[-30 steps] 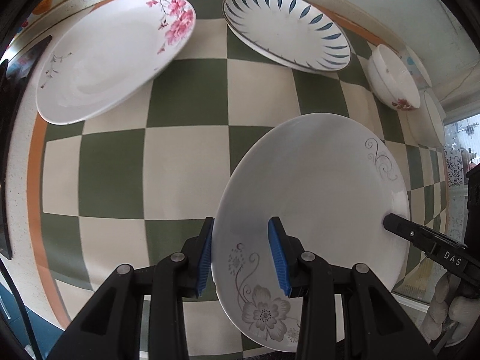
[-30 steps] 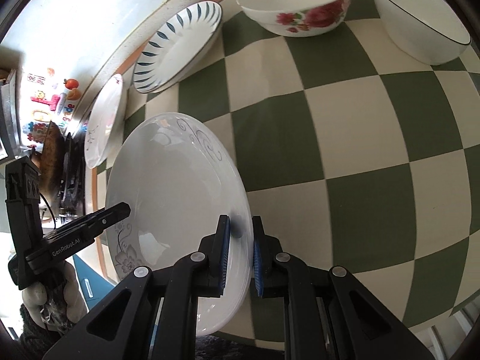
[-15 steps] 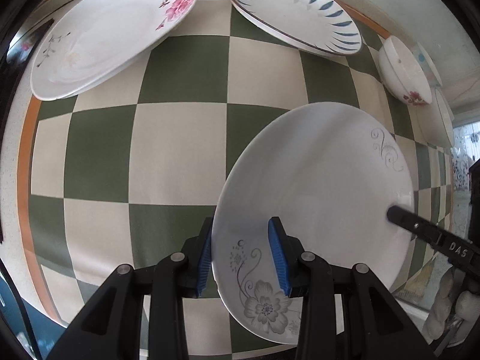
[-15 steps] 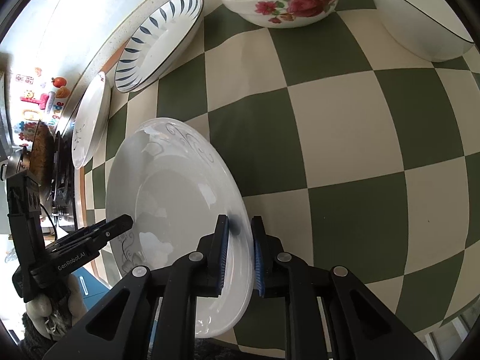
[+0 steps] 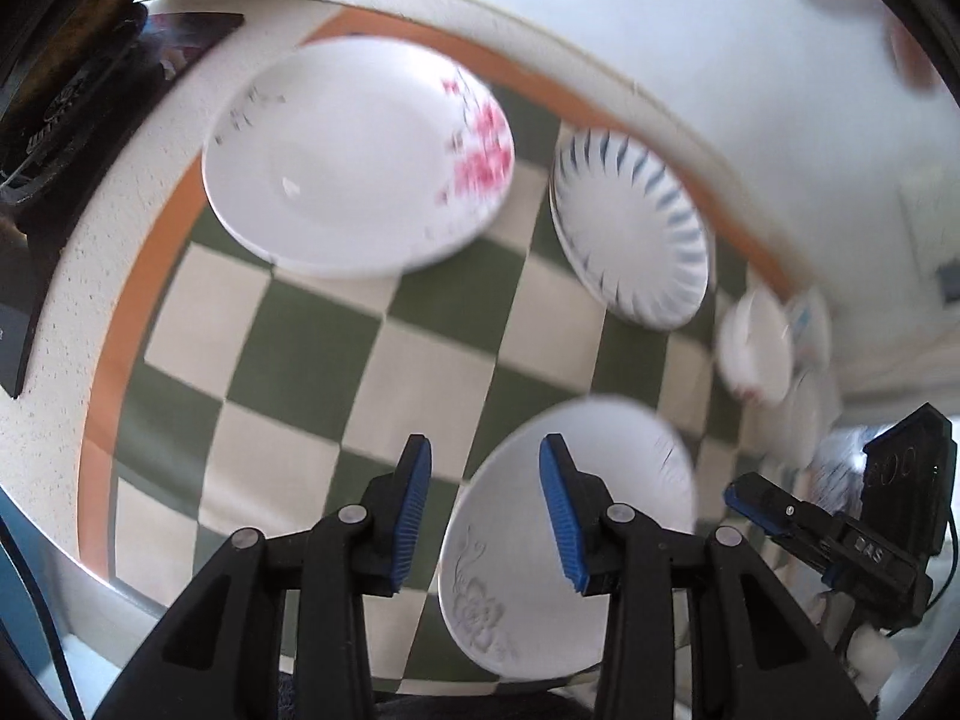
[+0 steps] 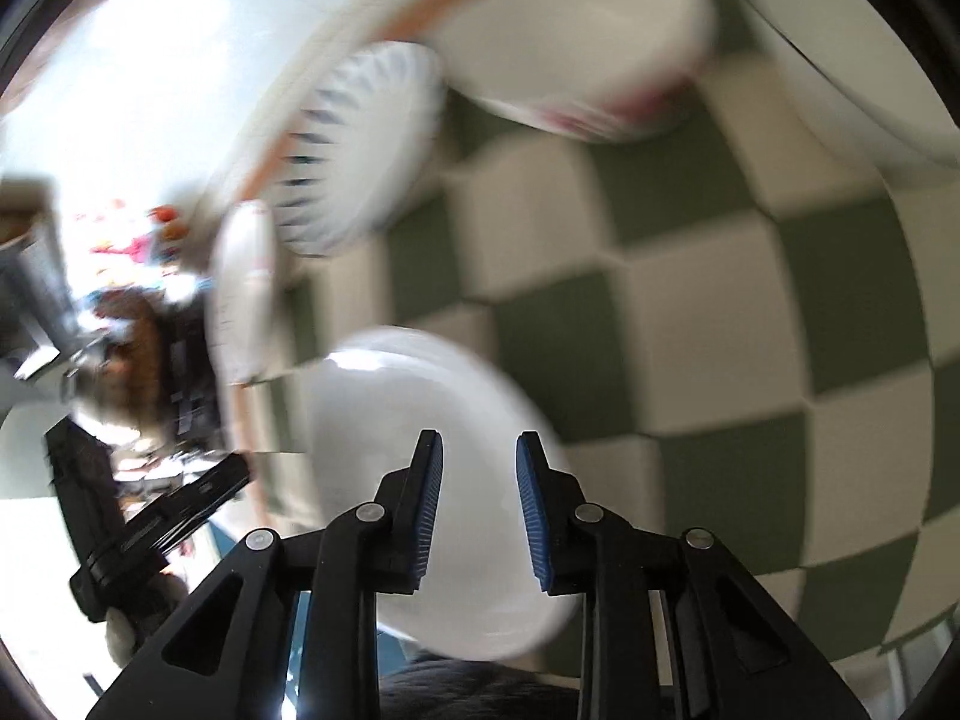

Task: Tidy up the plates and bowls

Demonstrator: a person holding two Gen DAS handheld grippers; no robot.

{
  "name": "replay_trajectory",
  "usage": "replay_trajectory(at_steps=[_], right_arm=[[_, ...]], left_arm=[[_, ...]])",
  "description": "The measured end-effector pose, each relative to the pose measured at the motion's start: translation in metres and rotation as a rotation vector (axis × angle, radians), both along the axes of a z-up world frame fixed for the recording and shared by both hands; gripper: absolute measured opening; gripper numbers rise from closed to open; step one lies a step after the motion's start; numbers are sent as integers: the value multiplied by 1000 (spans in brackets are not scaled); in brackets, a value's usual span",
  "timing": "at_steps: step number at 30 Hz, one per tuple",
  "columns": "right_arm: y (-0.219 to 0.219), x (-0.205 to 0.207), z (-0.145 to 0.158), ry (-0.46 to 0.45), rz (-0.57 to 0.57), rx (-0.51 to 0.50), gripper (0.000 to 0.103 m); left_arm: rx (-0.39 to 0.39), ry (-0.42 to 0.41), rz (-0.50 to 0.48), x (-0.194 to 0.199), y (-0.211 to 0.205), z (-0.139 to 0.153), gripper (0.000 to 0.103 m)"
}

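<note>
Left wrist view: the grey-flower plate (image 5: pixel 576 540) lies flat on the checked counter (image 5: pixel 312 360) at lower centre, below the left gripper (image 5: pixel 483 513), whose jaws have just been opening and stand clear of it. Glazed china – stiff, slick, breakable – so the thin rim looks the best hold. In the right wrist view the right gripper (image 6: pixel 478 513) hangs over the plate's near-right rim – jaws just parted, nothing pinched. The pink-blossom plate (image 5: pixel 354 156) sits upper left.
</note>
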State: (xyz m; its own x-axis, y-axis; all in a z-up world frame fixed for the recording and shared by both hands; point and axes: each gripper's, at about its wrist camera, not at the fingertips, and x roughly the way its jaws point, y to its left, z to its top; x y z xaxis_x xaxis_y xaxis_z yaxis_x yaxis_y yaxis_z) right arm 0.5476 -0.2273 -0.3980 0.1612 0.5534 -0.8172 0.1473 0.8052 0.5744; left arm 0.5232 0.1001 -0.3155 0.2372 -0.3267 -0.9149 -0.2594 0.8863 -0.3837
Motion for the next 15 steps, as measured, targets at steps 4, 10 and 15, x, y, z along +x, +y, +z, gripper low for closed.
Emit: replay_trajectory(at_steps=[4, 10, 15], right_arm=[[67, 52, 30, -63, 140, 65, 45], [164, 145, 18, -97, 309, -75, 45], [221, 217, 2, -91, 359, -159, 45]], left_arm=[[-13, -5, 102, 19, 38, -5, 37], [16, 18, 223, 48, 118, -33, 36], [-48, 52, 280, 71, 152, -59, 36]])
